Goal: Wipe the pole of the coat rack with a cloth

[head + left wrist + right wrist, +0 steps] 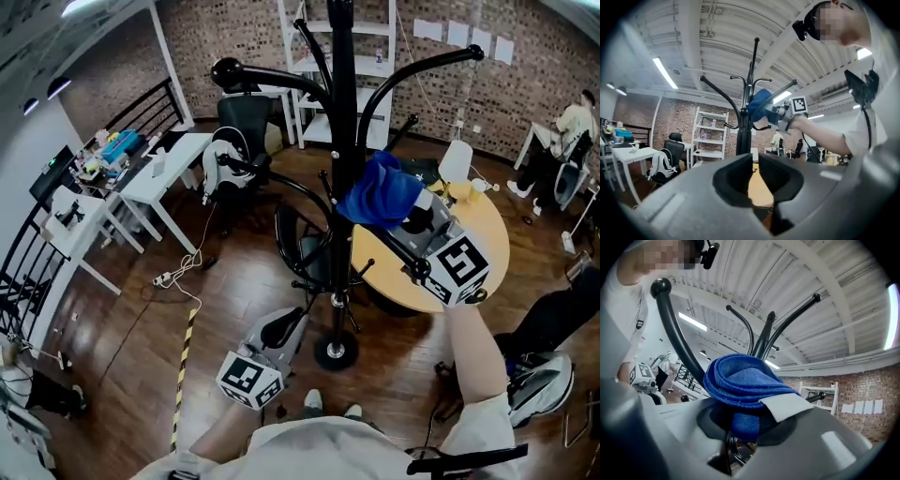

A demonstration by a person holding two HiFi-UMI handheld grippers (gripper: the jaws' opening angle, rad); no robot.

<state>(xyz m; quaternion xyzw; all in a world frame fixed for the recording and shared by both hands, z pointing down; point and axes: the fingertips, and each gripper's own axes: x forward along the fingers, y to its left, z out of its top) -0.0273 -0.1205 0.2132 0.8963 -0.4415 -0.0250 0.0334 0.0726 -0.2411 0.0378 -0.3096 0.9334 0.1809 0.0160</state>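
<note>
The black coat rack pole (341, 141) rises from its round base (336, 352) just ahead of me. My right gripper (396, 212) is shut on a folded blue cloth (380, 192), which lies against the pole's right side below the curved hooks. In the right gripper view the cloth (740, 380) bulges out of the jaws (740, 423), with the pole (761, 345) right behind it. My left gripper (286, 324) hangs low near the base, its jaws nearly together with nothing between them. The left gripper view (754, 163) looks up at the pole (744, 136) and cloth (759, 104).
A round yellow table (489, 230) stands right of the rack and a black office chair (305, 242) close behind it. White desks (169, 173) and a railing are at the left, a white shelf (309, 66) at the back. A cord (178, 277) lies on the floor.
</note>
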